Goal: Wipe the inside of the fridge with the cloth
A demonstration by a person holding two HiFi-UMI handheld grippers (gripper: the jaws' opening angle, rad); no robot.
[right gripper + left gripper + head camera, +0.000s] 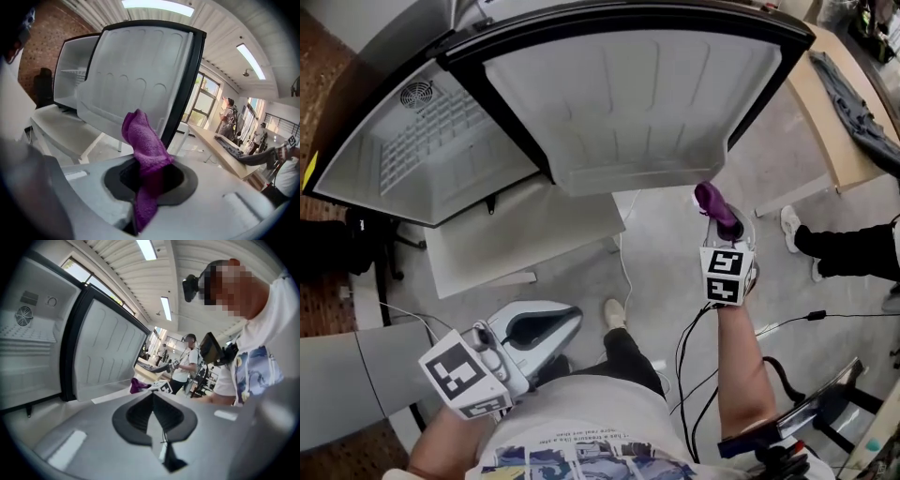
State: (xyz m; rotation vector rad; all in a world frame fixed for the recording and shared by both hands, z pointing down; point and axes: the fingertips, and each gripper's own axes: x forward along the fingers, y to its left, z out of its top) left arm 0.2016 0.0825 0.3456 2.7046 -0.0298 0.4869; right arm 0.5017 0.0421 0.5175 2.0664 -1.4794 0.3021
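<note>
1. A purple terry cloth (145, 154) is clamped between the jaws of the right gripper (147, 180). It is bunched, with one tuft standing above the pads and a tail hanging below them.
2. The left gripper (153, 420) is seen with its jaws pressed together and nothing between them. In the head view it is held low at the lower left of the frame, close to the person's body.
3. A white fridge (478, 178) with a dark frame fills the upper left of the head view, standing open on a low pale table (516, 234). A white wire shelf (422, 131) is seen inside it, and no goods can be made out.
4. The ribbed white fridge door (637, 103) is swung wide across the upper middle of the frame. The cloth is held below its lower edge at centre right, well apart from the cavity and touching no fridge surface.
5. The step in hand is judged to be the approach: the cloth is gripped, but no wiping is begun.
6. For the next move, the cloth needs to be carried toward the upper left, round the door's lower corner and into the cavity, then pressed flat on an inner wall. Care is called for so that the shelf wires are not snagged.
</note>
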